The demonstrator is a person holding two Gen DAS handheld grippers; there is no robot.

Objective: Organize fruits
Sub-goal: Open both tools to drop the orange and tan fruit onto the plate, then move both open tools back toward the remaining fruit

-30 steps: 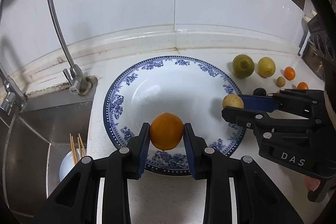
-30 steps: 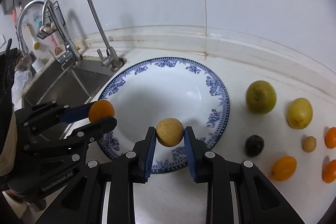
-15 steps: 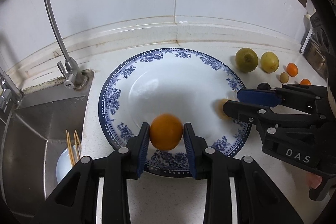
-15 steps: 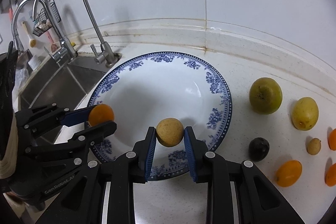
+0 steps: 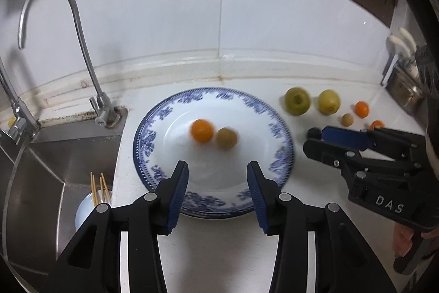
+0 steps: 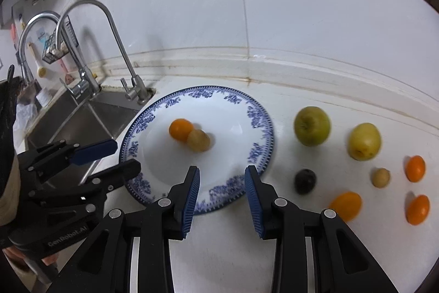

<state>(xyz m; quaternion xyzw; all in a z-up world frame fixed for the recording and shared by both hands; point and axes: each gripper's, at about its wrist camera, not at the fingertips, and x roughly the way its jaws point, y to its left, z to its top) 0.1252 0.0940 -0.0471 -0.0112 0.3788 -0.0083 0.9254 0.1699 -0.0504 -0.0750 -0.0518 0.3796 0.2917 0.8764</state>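
A small orange (image 5: 202,130) (image 6: 180,130) and a tan round fruit (image 5: 226,138) (image 6: 198,140) lie touching each other in the middle of the blue-and-white plate (image 5: 277,128) (image 6: 258,117). My left gripper (image 5: 217,191) (image 6: 105,158) hangs above the plate's near rim, its jaws opening with nothing between them. My right gripper (image 6: 221,197) (image 5: 315,140) is likewise over the near rim, jaws opening and empty. On the counter to the right lie a green apple (image 6: 312,126), a yellow fruit (image 6: 364,141), a dark fruit (image 6: 305,181), a small tan fruit (image 6: 380,177) and three small oranges (image 6: 346,205).
A steel sink (image 5: 55,169) with two taps (image 6: 120,45) lies left of the plate; a small bowl with chopsticks (image 5: 94,199) sits inside it. White tiled wall behind. A knife rack (image 5: 403,67) stands at the far right.
Both grippers let go of their fruit and drew back and up from the plate. The orange and the tan fruit now lie together in the plate's middle, blurred from motion.
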